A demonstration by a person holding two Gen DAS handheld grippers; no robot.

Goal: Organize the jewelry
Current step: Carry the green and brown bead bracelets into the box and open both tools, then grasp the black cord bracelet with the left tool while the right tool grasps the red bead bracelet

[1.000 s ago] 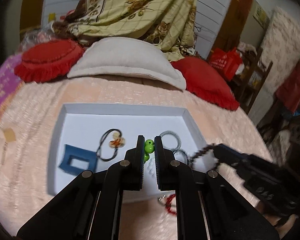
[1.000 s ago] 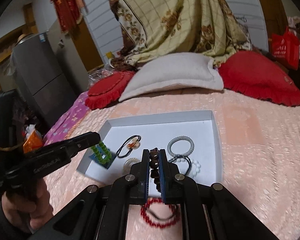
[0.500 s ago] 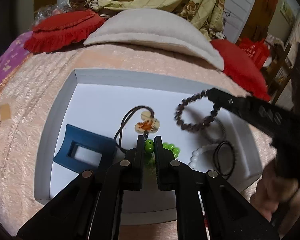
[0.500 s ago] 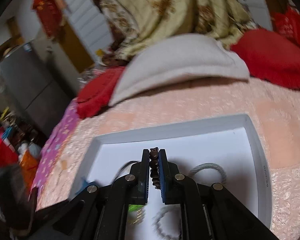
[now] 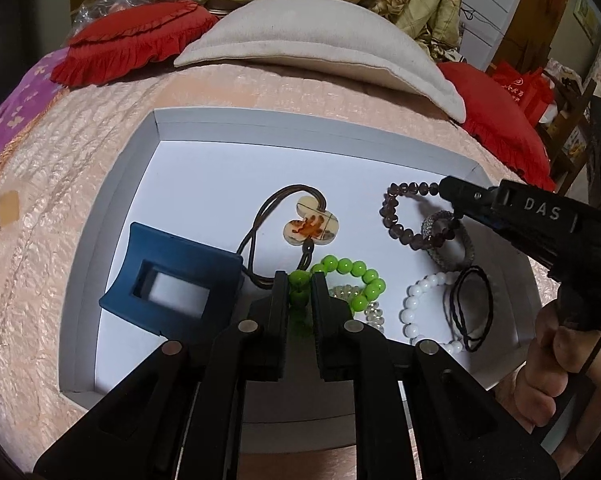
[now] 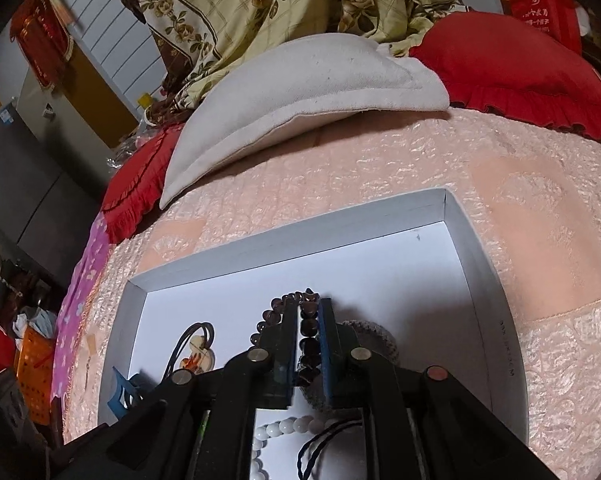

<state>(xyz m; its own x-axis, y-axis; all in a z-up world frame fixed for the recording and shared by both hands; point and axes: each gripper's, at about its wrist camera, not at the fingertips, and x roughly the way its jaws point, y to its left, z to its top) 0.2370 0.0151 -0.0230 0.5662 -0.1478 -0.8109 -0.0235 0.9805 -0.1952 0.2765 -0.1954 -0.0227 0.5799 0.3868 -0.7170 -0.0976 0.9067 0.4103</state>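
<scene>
Both bracelets are over the white tray (image 5: pixel 112 216), which lies on the pink bedspread (image 5: pixel 40 280), so the step in hand looks like the setting-down of two pieces at once.

At the tray's left sits a dark blue holder (image 5: pixel 172 280) with a rectangular window. Beside it lies a cord necklace with a clover-shaped pendant (image 5: pixel 310 226), its cord looping toward the blue piece.

The left tool (image 5: pixel 299 284) is clenched on one bead of the green bead bracelet (image 5: pixel 354 276), the rest of whose loop rests on the tray floor just right of the fingertips, partly over a clear bead bracelet (image 5: pixel 370 306). Its next move is probably to part the fingers and lift straight off, so the loop does not drag across the clear beads or the cord.

Further right lie a white bead bracelet (image 5: pixel 414 304) and a thin black cord loop (image 5: pixel 470 304) that overlaps it.

The right tool (image 6: pixel 308 312) is clamped on the dark bead bracelet (image 5: pixel 404 216), which hangs from its tips above or against a grey woven ring (image 5: pixel 458 250); whether they touch cannot be told. Bare floor shows behind it toward the far wall, and a release there would likely keep the beads from tangling with the grey ring.
</scene>
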